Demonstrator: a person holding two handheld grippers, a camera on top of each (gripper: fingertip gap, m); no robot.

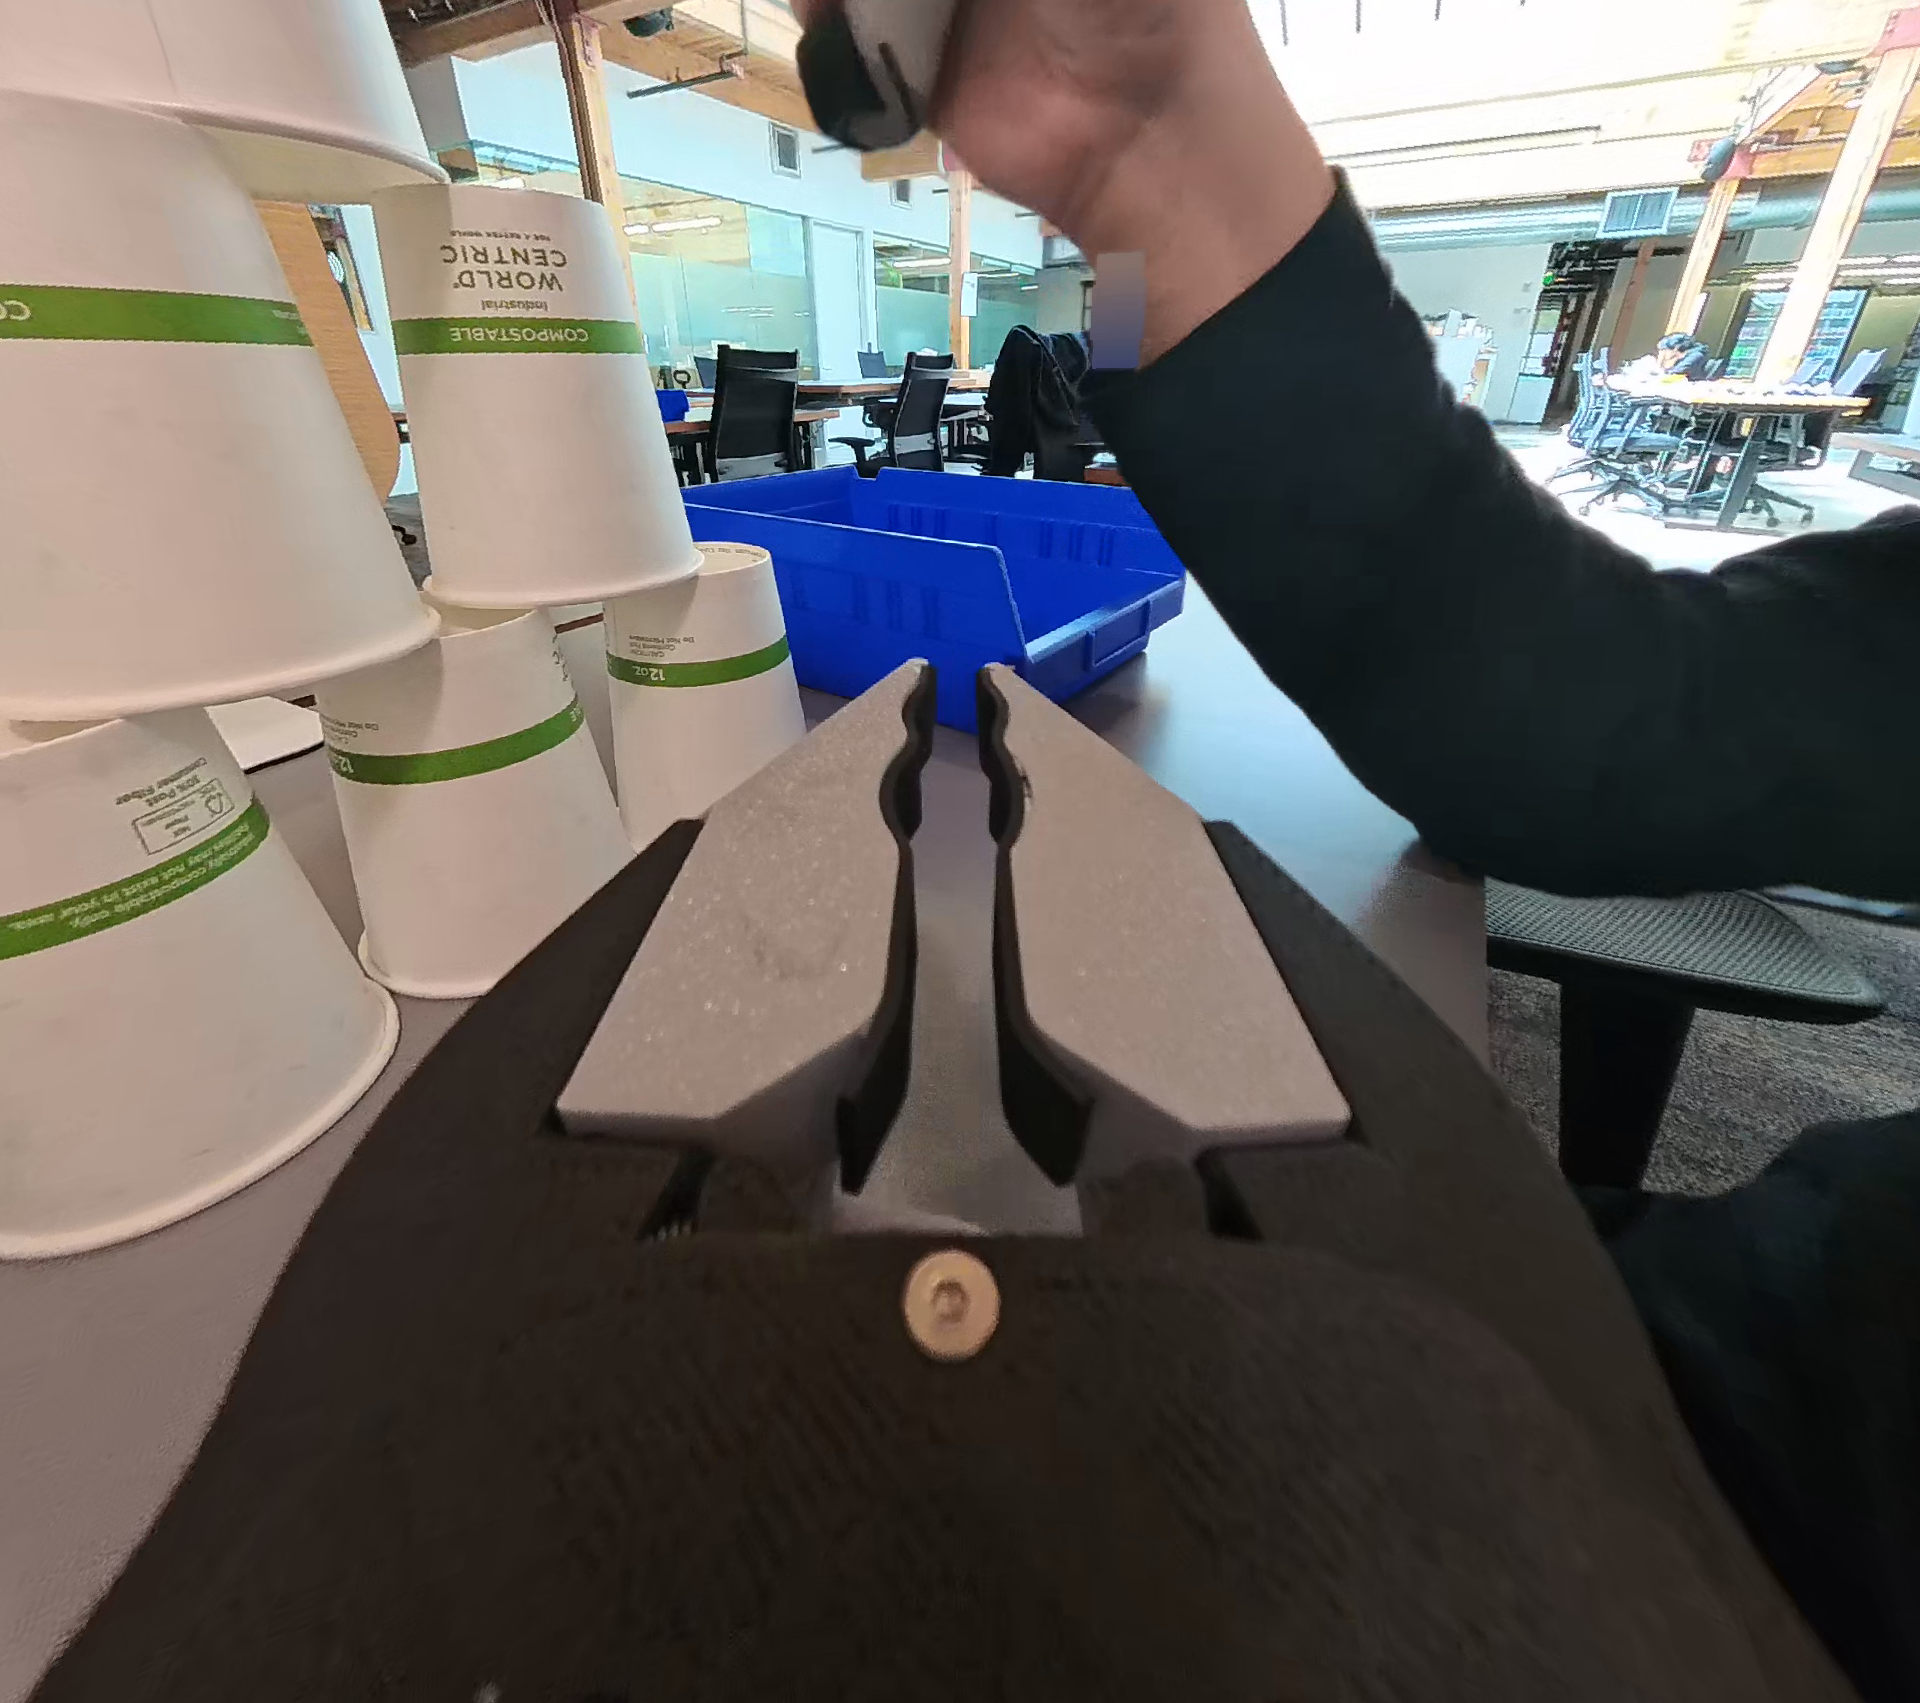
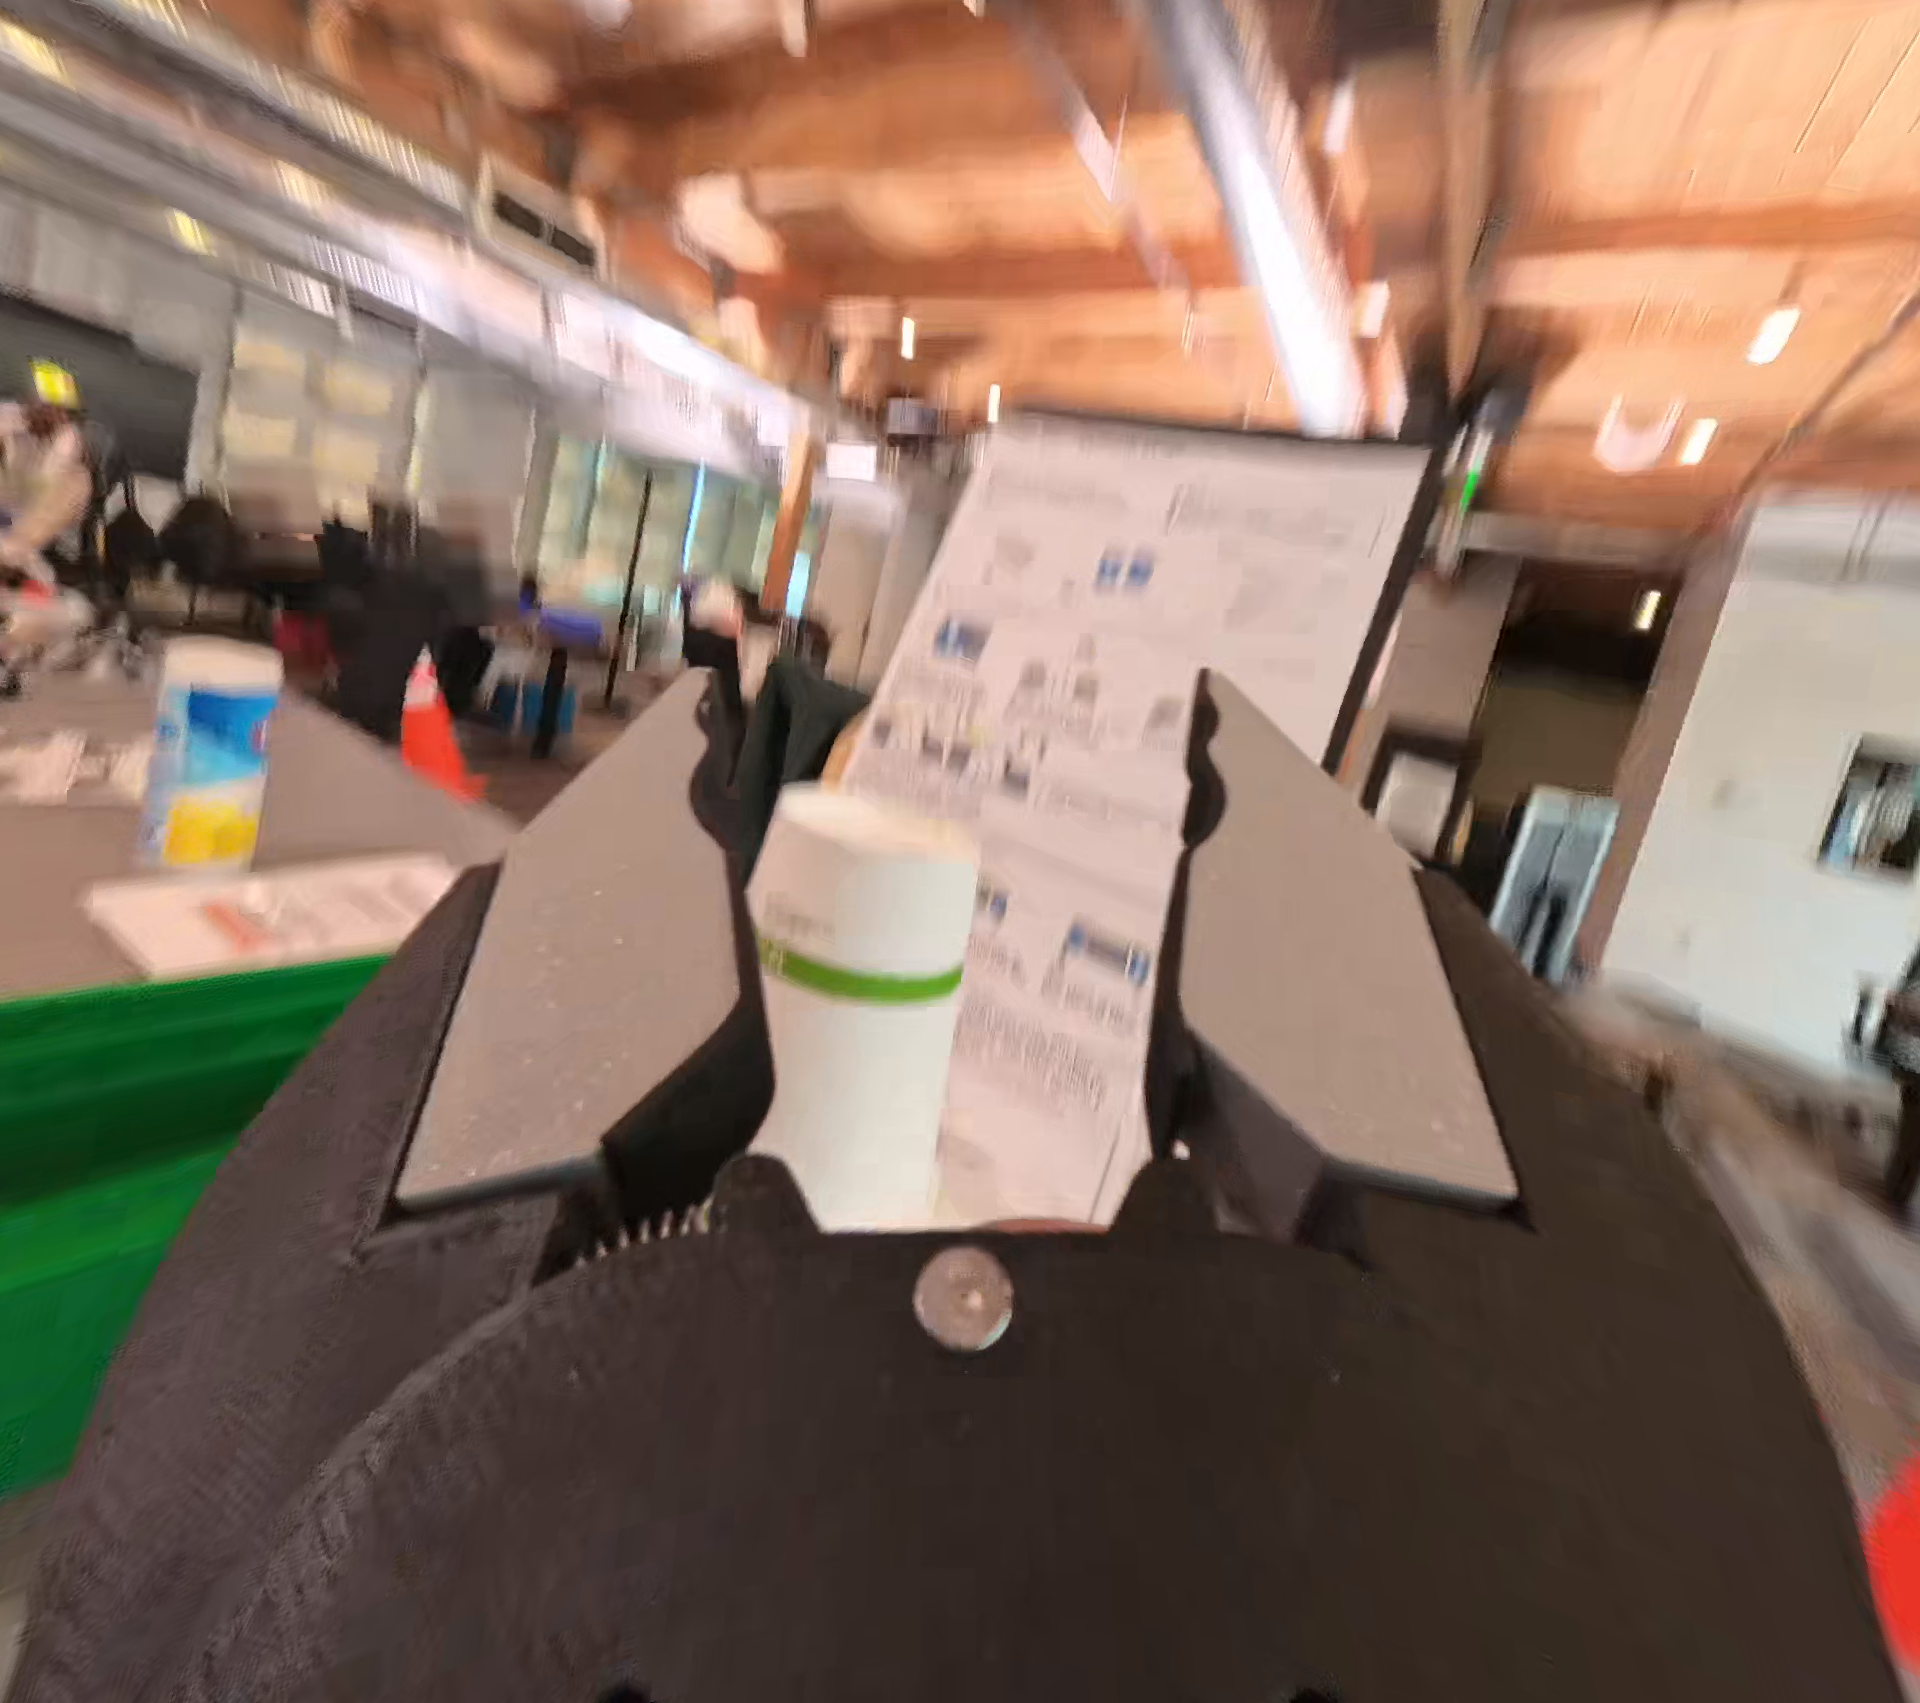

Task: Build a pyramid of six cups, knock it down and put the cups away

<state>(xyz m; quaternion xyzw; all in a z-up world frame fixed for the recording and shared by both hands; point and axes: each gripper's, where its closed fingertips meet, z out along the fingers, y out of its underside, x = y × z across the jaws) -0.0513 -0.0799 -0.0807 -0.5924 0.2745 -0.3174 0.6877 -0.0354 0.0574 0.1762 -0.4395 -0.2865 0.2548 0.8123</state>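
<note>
Six white paper cups (image 1: 177, 427) with green bands stand upside down as a pyramid at nine o'clock on the grey table (image 1: 1226, 749); one blue bin (image 1: 935, 583) sits at twelve. The left gripper (image 1: 954, 687) is nearly closed and empty. The right gripper (image 2: 951, 697) is spread wide around the top cup (image 2: 868, 978), and contact is unclear.

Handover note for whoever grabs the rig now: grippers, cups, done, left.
Left gripper: jaws nearly shut, empty, low on the table beside the stack.
Right gripper: jaws open, raised over the top cup, not gripping it.
Pyramid: six upside-down cups, three tiers, standing.
Blue bin sits behind the stack; no cups visible in it.
Done: build. Left: knock down, put cups away.
</note>
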